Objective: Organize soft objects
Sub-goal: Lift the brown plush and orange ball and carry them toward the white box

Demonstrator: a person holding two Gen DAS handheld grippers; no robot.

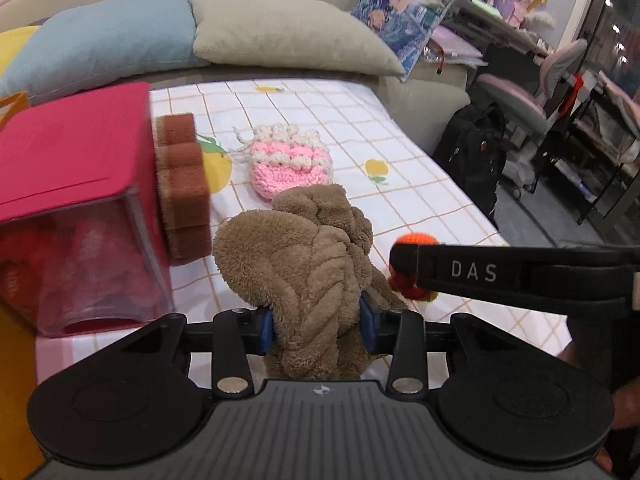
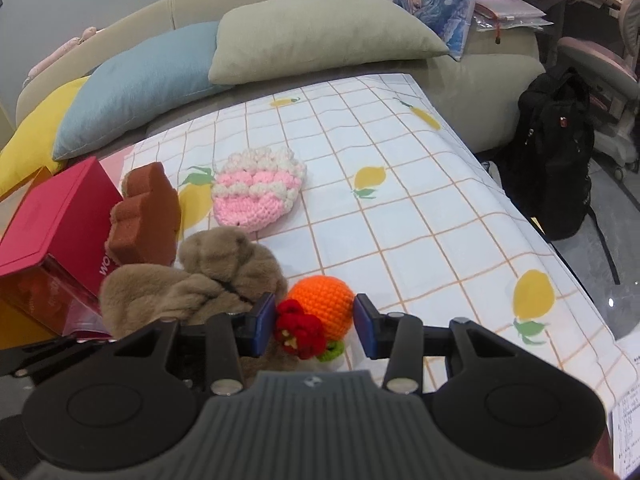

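Observation:
My left gripper (image 1: pixel 318 326) is shut on a tan fluffy towel bundle (image 1: pixel 296 252), whose lower part is pinched between the blue pads. In the right wrist view that bundle (image 2: pixel 192 284) lies just left of my right gripper (image 2: pixel 314 326). The right gripper is shut on an orange crochet ball (image 2: pixel 324 304) with a red flower (image 2: pixel 298 326) on it. The left wrist view shows the ball (image 1: pixel 412 240) peeking behind the right gripper's black finger (image 1: pixel 480 272). A pink and white crochet pouch (image 2: pixel 256 192) and a brown sponge (image 2: pixel 146 220) rest farther back on the lemon-print cloth (image 2: pixel 400 216).
A red box with a clear front (image 1: pixel 72 184) stands at the left, the sponge (image 1: pixel 182 188) leaning on its side. Yellow, blue and beige pillows (image 1: pixel 280 32) line the sofa back. A black backpack (image 1: pixel 476 156) and a chair (image 1: pixel 528 96) stand on the floor to the right.

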